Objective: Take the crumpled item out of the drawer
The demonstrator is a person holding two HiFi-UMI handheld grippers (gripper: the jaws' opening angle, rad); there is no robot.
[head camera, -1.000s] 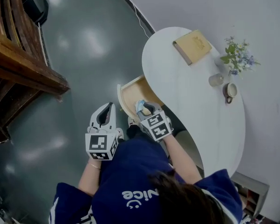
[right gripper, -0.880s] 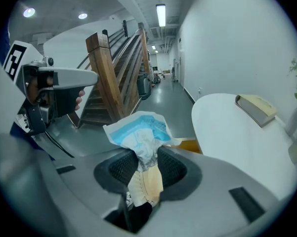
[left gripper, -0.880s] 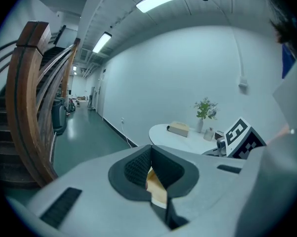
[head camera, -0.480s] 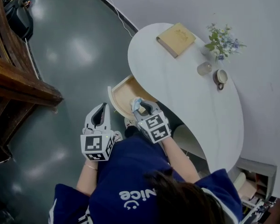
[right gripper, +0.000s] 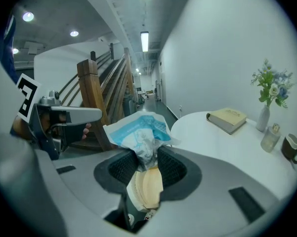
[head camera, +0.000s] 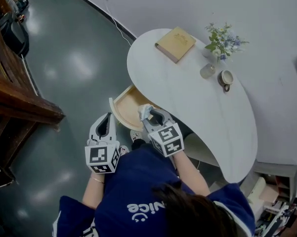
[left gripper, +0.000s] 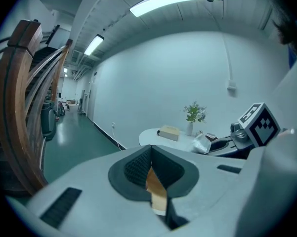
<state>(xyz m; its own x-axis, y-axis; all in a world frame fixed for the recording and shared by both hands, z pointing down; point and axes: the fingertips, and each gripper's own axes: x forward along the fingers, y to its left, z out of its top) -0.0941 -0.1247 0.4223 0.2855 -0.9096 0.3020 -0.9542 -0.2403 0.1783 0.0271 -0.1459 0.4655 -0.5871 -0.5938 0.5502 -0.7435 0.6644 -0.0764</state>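
Right tongs (head camera: 150, 115) clamp the crumpled item (right gripper: 137, 130) just above the open drawer (head camera: 112, 109), table (head camera: 197, 102) immediately right; left tongs (head camera: 105, 125) closed, empty.

Book (head camera: 175, 44), mug (head camera: 226, 78) on tbl (head camera: 188, 102); drawer (head camera: 128, 105) below.

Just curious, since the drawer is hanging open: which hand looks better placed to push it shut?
Left, probably. The left gripper is empty, jaws together, close to the open drawer, while the right gripper is clamped on the crumpled packet above it.
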